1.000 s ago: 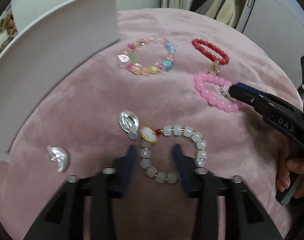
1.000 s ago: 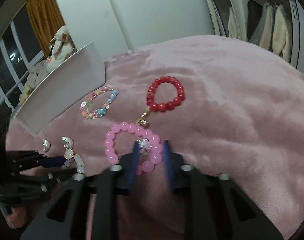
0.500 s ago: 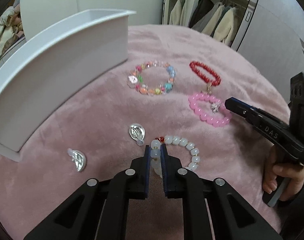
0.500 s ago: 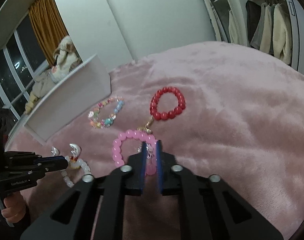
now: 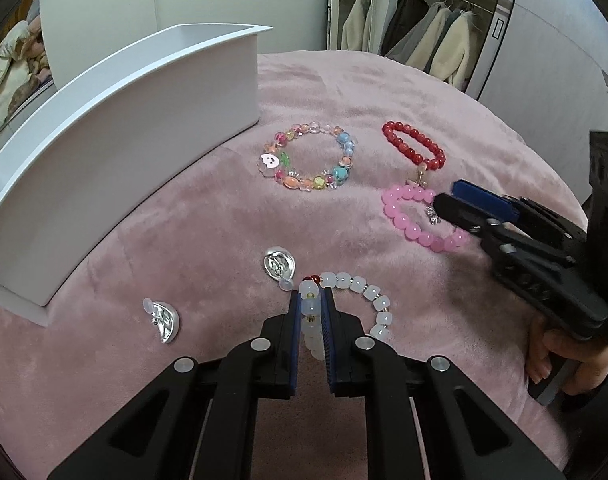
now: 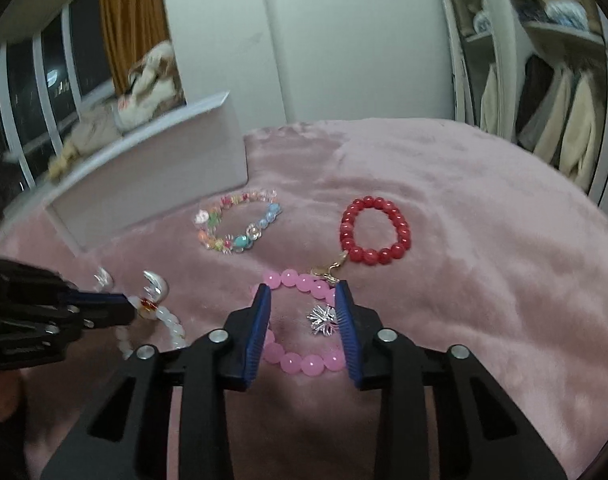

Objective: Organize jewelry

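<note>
— Four bracelets and two silver earrings lay on the pink plush surface [image 5: 207, 216] when I looked. Biggest thing on it was the white box [image 5: 115, 148], standing at the left with its long wall facing my left camera.

— And your grippers?

— My left gripper [image 5: 310, 312] was pinched onto the white bead bracelet [image 5: 360, 292], near edge of the surface, with a few pale beads squeezed between the blue pads. My right gripper [image 6: 304, 312] stood with its jaws wide, straddling the pink bead bracelet [image 6: 299, 360]; the pads sat on either side of the ring's far part, and I saw its small silver charm [image 6: 322, 320] between them. I could not tell whether the pads touched the beads.

— Where were the other pieces?

— The multicolored bead bracelet [image 5: 308, 158] lay flat near the box's right end. The red bead bracelet [image 6: 376, 236] lay to its right, just beyond the pink one, its gold charm [image 6: 330, 270] reaching toward the pink beads.

— And the earrings?

— One silver earring [image 5: 279, 266] lay just beside the white bracelet's far left end, close to my left gripper's tips. The other silver earring [image 5: 165, 320] lay farther left, near the box's front corner, apart from everything else.
</note>
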A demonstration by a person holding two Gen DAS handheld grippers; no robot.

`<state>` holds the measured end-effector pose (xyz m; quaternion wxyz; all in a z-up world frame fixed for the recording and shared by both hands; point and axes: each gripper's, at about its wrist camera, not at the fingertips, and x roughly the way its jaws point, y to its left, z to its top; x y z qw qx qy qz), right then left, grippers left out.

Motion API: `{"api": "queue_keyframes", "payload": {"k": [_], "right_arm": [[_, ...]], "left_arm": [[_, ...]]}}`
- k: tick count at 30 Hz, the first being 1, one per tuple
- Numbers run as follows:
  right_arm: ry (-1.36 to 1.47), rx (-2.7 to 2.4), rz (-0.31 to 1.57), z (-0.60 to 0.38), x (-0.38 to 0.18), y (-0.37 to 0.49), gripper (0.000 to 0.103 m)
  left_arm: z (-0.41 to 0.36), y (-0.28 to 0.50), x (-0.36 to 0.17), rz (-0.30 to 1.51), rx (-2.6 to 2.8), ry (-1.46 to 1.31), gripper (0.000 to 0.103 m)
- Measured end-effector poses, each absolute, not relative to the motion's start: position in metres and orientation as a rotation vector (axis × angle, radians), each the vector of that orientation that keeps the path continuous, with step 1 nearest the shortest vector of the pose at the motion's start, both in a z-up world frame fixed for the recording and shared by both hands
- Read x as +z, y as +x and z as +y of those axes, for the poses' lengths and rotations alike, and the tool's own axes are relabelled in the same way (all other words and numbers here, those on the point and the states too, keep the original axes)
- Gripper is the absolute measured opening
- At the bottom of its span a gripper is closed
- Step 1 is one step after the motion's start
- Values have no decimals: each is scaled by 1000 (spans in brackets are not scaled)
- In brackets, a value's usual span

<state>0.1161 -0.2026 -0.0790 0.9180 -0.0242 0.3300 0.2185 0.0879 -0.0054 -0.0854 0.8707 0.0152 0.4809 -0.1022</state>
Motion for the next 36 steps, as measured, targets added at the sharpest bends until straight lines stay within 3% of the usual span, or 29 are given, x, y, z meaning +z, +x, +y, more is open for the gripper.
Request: {"api": "queue_keyframes", "payload": {"k": [4,7,10,20,36], "right_arm": [[-102,383,751,-194,-94,126,31],[-85,379,753,-197,-94,127,12],[-57,386,729,-202,-91,125,6],[76,425,682,-219,-68,122,4],[-1,474,599,-167,-10,94,4]], "left_arm": [[-6,88,-85,1003,-217,33,15],[-3,87,-82,994,-218,18,15],[-1,86,-77,977,-218,8,15],[3,79,-62,935,-218,-5,15],[25,79,-36,873,-203,-45,15]]}}
